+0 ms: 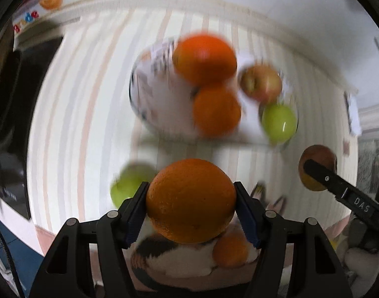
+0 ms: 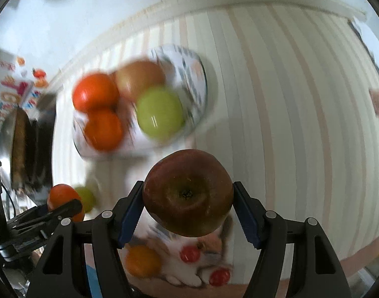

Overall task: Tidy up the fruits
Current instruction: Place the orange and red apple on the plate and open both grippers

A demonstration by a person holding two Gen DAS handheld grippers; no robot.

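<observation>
Orange-skinned fruit, an orange (image 1: 190,201), sits clamped in the left gripper (image 1: 191,207), and the right gripper (image 2: 188,204) is closed on a dark red apple (image 2: 187,193), both held clear above the striped tablecloth (image 2: 288,124). Beyond them stands the patterned bowl (image 2: 189,74), already holding oranges and apples. Judged step: transport; next move calls for lowering each fruit into free bowl space, then releasing.

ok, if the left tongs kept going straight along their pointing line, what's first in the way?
Probably the striped tablecloth just short of the bowl; the held orange would touch first. Blur leaves depth unclear.
</observation>
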